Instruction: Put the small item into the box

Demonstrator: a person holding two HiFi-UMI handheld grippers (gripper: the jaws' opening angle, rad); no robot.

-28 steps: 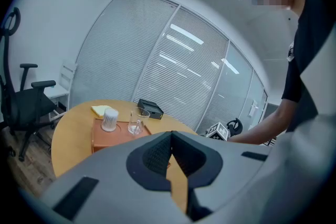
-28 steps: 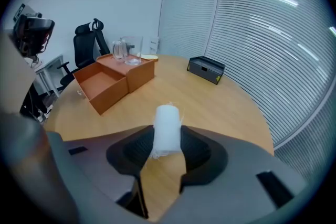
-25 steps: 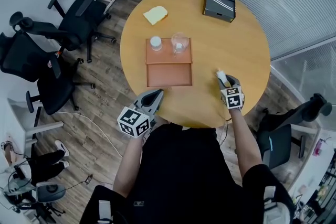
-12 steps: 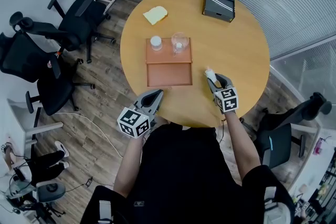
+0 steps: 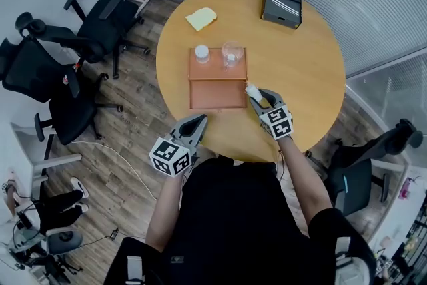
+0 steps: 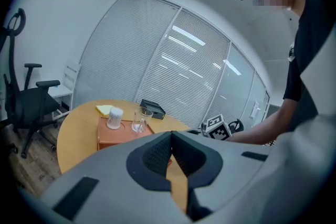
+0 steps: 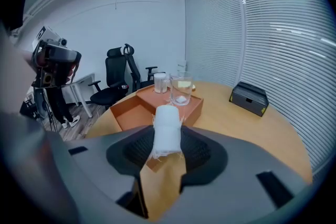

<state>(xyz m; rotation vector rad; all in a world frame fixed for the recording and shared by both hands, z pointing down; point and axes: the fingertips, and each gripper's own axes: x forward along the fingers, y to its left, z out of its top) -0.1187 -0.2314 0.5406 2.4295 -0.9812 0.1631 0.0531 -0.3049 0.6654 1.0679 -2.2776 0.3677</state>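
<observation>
Round wooden table [image 5: 303, 70], seen from the head view; person standing at its near edge, one gripper in each hand.

Right gripper [image 5: 256, 96]: jaws pinching a small white roll [image 7: 167, 131] across its middle, pads pressed on both sides. Loose threads fray out from the roll where the pads grip it. The roll sticks out past the fingertips, tilted forward and down.

Roll's place: held in the air, off the table, at the near right corner of the orange box [image 5: 217, 95]. In the right gripper view its far end overlaps the box's near wall (whether it is over the box or just short of it, I cannot tell).

Box: shallow, open on top, split by a crosswise divider into a near and a far compartment. In the far compartment stand a clear glass [image 5: 231, 52], something small and white in its bottom, and a white jar [image 5: 201, 53] to its left; the two stand near each other, not touching.

Left gripper [image 6: 169, 150]: jaws pressed together, nothing between them. It hangs at the table's near edge, left of the box and well apart from it, pointing toward the table.

Elsewhere on the table: a yellow pad [image 5: 201, 19] at the far left, a black case [image 5: 281, 2] at the far right. Black chairs [image 5: 73, 70] on the wood floor to the left.
</observation>
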